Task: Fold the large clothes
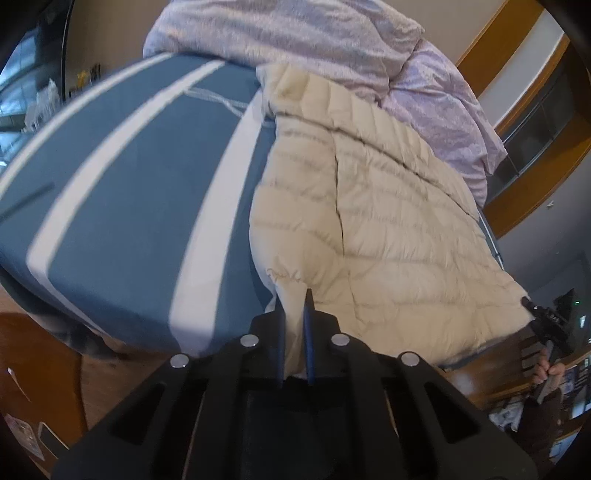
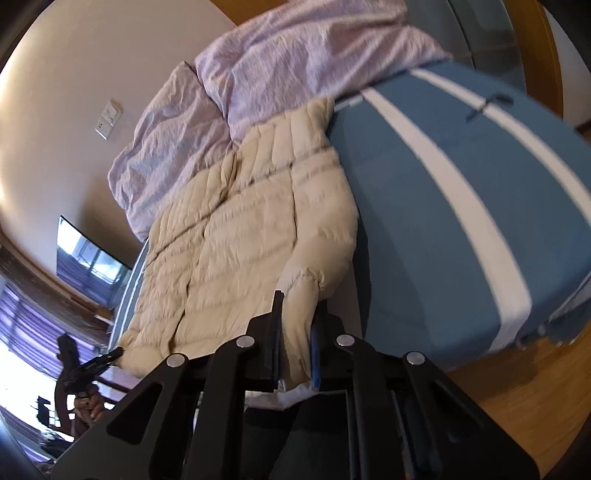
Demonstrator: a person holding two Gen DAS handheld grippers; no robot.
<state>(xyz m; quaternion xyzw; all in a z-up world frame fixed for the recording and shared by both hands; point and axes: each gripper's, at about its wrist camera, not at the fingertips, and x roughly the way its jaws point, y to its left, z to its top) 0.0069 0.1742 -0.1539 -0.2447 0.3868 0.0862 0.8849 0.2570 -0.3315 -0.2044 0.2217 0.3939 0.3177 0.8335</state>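
Observation:
A cream quilted puffer jacket (image 1: 388, 221) lies spread flat on the bed. In the left wrist view my left gripper (image 1: 293, 299) is shut on the jacket's near edge, just below a gathered sleeve cuff (image 1: 284, 273). At that view's right edge the other gripper (image 1: 535, 314), held by a hand (image 1: 550, 369), pinches the jacket's hem corner. In the right wrist view the jacket (image 2: 240, 240) fills the middle, and my right gripper (image 2: 299, 301) is shut on a sleeve end whose white lining shows behind the jaws. The other gripper (image 2: 107, 358) bites a hem corner at the lower left.
The bed has a blue sheet with white stripes (image 1: 129, 184) (image 2: 424, 203). A crumpled lilac duvet (image 1: 295, 33) (image 2: 295, 55) lies beyond the jacket's collar. Wooden floor (image 1: 37, 350) (image 2: 517, 398) runs along the bed's near edge. A flat screen (image 2: 88, 254) stands by the wall.

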